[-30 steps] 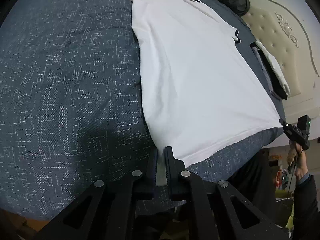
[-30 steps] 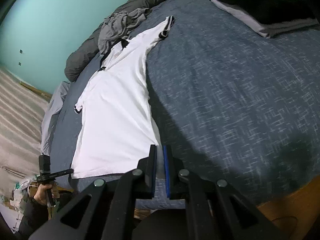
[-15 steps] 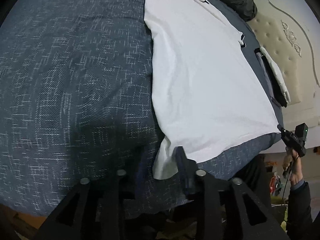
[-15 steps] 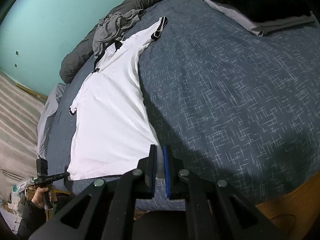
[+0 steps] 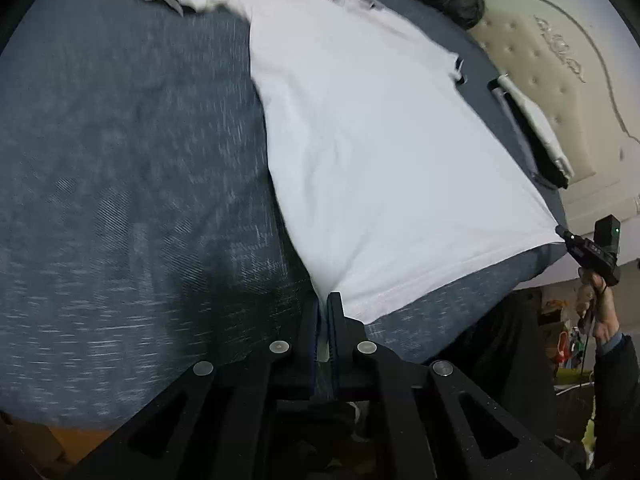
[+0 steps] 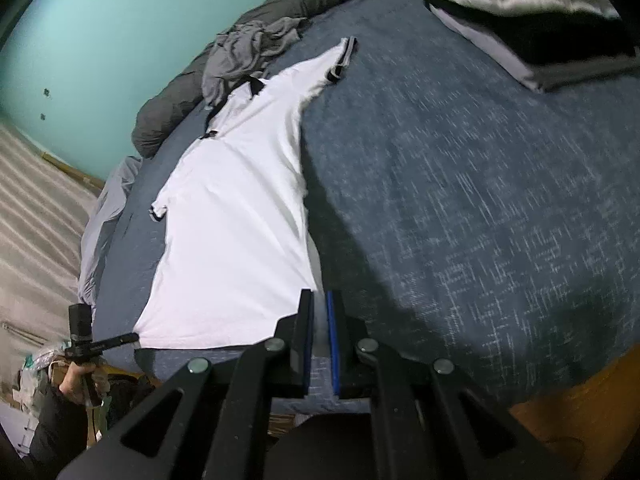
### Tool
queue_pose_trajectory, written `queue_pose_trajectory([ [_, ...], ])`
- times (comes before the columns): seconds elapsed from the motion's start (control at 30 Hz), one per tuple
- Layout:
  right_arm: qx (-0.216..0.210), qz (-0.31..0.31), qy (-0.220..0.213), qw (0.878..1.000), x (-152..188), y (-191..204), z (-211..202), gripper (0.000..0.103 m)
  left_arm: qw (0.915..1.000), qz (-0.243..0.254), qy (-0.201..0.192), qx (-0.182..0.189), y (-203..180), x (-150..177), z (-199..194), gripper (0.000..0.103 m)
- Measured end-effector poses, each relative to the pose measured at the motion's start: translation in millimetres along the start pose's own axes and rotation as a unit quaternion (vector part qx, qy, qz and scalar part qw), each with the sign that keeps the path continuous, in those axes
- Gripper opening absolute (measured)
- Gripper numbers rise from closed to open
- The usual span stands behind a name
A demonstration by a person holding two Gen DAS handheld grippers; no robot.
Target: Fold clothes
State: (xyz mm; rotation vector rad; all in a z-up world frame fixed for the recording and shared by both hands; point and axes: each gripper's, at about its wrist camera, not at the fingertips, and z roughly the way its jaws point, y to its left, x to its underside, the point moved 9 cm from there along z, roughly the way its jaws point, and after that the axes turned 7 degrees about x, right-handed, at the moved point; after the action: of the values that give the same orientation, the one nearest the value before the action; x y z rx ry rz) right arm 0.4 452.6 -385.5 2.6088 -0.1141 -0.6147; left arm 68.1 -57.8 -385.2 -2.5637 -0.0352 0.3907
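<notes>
Both hem corners of the white polo are now pinched, so we are ready to fold.

Half a second ago our left gripper (image 5: 324, 304) stood with its jaws apart around the loose hem corner; now they have come together on that corner and the cloth puckers into them. Our right gripper (image 6: 319, 300) keeps its narrow pinch on the other hem corner, as it did a second ago. The white polo shirt (image 5: 372, 128) lies flat on the blue bedspread (image 5: 120, 168), collar toward the far side, its hem near the bed's edge and drawn taut between our two grips. The left view is blurred, so that hand seems to be moving. We judge the regrasp done: next we can lift the hem and carry it toward the collar. The folded stack (image 6: 532, 24) waits well apart by the headboard.
</notes>
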Motion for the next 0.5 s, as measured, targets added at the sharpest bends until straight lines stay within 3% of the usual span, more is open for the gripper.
queue_pose_trajectory([
  [0.2,0.006,-0.057,0.017,0.998,13,24,1,0.006,0.9995,0.022,-0.018,-0.014,1,-2,-46,0.004],
  [0.5,0.031,-0.038,0.059,0.997,49,-1,47,0.006,0.9998,-0.010,0.000,-0.017,37,22,-24,0.004],
])
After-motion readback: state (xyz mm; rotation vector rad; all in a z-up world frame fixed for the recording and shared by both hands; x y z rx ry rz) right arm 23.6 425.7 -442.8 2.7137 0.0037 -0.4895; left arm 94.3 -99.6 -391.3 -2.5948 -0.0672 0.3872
